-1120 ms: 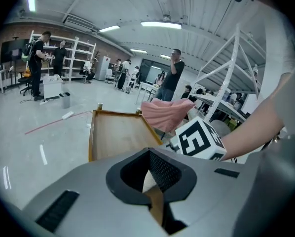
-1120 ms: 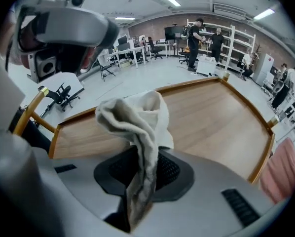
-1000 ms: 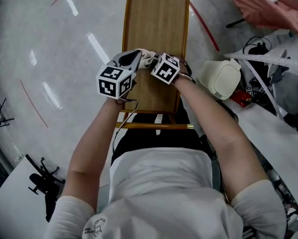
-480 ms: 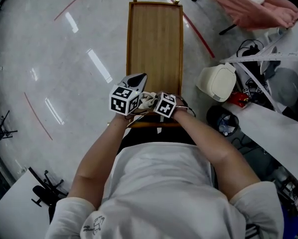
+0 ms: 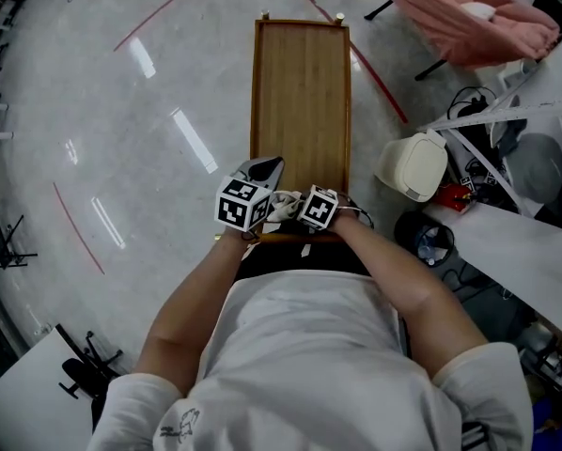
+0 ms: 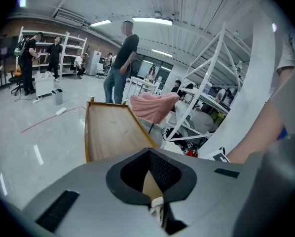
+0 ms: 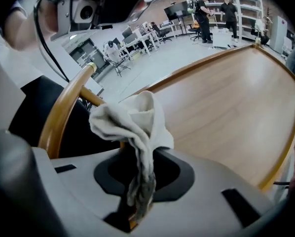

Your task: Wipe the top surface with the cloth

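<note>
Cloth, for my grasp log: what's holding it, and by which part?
Both grippers. The right gripper pinches the cloth by a bunched end; the left gripper nips only a small bit of its edge.

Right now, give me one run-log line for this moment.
position: near end of top surface | left gripper: shut on cloth | right gripper: shut on cloth | cloth: bunched between them

The long golden-brown wooden tabletop point(image 5: 300, 92) looks smooth, with a faint satin sheen and fine lengthwise grain. The crumpled off-white cloth point(image 7: 135, 127) is soft, matt fabric. The left gripper point(image 6: 156, 209) and right gripper point(image 7: 137, 209) have matt grey plastic shells. The pale grey floor point(image 5: 121, 111) is glossy.
</note>
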A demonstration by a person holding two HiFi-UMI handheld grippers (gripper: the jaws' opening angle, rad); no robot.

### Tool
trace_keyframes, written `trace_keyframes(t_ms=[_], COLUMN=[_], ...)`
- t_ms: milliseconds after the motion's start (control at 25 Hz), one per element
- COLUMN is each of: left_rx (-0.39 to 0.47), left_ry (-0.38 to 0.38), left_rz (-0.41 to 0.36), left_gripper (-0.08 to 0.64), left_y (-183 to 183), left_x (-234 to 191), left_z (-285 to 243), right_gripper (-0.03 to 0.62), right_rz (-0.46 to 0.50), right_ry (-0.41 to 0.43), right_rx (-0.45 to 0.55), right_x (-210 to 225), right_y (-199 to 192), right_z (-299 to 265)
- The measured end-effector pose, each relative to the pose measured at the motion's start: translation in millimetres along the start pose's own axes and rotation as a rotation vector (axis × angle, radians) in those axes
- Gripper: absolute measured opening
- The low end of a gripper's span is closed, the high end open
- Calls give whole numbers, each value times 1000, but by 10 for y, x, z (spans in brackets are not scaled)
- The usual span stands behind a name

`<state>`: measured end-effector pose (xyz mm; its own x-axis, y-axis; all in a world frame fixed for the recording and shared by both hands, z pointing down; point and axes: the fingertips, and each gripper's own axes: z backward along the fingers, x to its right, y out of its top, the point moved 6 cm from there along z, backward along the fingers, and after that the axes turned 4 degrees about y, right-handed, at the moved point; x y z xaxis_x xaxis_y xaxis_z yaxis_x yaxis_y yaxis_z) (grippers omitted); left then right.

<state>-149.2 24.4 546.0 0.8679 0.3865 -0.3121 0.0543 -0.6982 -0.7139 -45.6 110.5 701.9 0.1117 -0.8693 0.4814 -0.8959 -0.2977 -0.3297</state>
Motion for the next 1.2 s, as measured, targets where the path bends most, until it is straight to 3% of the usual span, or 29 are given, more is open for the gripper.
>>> trace_keyframes(t_ms=[240, 400, 800, 960, 1200], left_rx=[17, 47, 180, 241, 302], left_ry=[-13, -22, 25, 64, 74], left_rz=[-8, -19, -24, 21, 28], left_gripper=[8, 8, 8, 8, 8], left_y=[86, 225, 578, 741, 794], left_x=[62, 159, 730, 1030, 1557], left_z=[207, 360, 891, 963, 1260], right_gripper=[81, 81, 81, 81, 81], right_rz=[-31, -64, 5, 54, 101], right_ry=[-142, -194, -330, -348, -342], right_rx=[86, 174, 445, 522, 611], right_x=[135, 137, -213, -275, -745], right_y=[128, 245, 265, 144, -51], right_z=[485, 985, 2367, 2736, 3031])
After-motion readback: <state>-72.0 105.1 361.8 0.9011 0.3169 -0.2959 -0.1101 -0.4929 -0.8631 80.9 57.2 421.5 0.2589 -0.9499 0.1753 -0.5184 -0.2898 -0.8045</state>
